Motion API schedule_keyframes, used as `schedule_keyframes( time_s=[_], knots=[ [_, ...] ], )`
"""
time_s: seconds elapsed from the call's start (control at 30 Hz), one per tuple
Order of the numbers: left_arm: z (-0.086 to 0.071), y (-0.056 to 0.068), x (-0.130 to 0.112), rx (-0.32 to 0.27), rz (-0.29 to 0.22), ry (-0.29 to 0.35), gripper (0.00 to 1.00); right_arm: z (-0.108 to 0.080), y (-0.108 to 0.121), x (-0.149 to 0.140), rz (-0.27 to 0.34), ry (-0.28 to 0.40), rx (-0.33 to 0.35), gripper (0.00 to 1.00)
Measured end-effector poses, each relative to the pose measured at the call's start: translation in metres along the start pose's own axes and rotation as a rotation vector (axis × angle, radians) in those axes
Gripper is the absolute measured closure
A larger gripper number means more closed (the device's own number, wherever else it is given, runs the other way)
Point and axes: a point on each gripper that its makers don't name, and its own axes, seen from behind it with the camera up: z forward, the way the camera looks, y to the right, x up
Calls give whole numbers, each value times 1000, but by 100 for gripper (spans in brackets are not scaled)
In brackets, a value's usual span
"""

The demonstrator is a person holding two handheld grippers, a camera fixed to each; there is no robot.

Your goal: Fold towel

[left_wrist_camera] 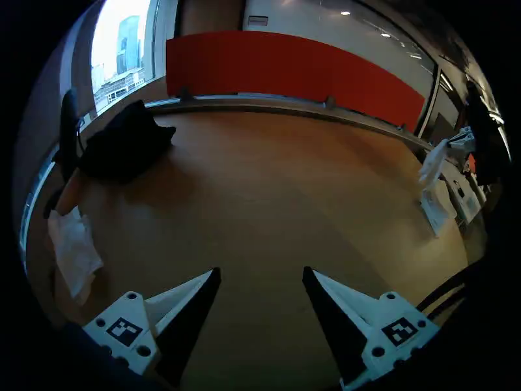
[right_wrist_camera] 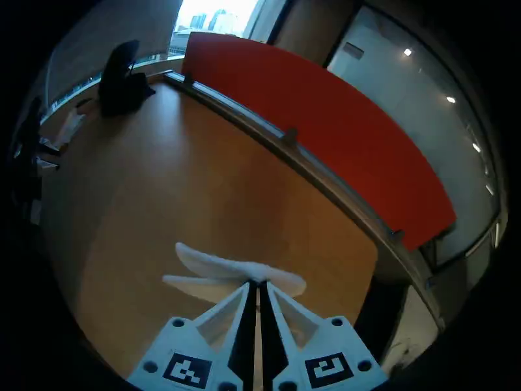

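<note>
Towel [right_wrist_camera: 238,268] pinched in our right gripper [right_wrist_camera: 256,287] — near edge hidden behind the fingers. Our left gripper [left_wrist_camera: 260,277] gapes wide.

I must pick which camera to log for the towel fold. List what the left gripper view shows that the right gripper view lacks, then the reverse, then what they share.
Left gripper view: the left tool open above the table, and white items at the table's right edge.
Right gripper view: the right tool shut on a white towel, its folds fanning out past the tips.
Shared: the wooden table, the red partition, a bright window, a black bag at the far end, and perhaps the crumpled white cloth, a faint pale patch in the right gripper view.
</note>
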Motion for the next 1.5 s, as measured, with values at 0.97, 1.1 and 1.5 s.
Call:
schedule_keyframes(
  time_s=[0.97,1.1,1.5],
  knots=[
    [-2,15,-3,-27,33,-7,6,-45,16,-107,96,-107,-76,97],
    [-3,17,-4,-29,38,-7,6,-48,12,-129,121,-130,-83,97],
    [-5,16,-6,-25,48,-10,7,-50,1,-183,205,-178,-102,97]
  ],
)
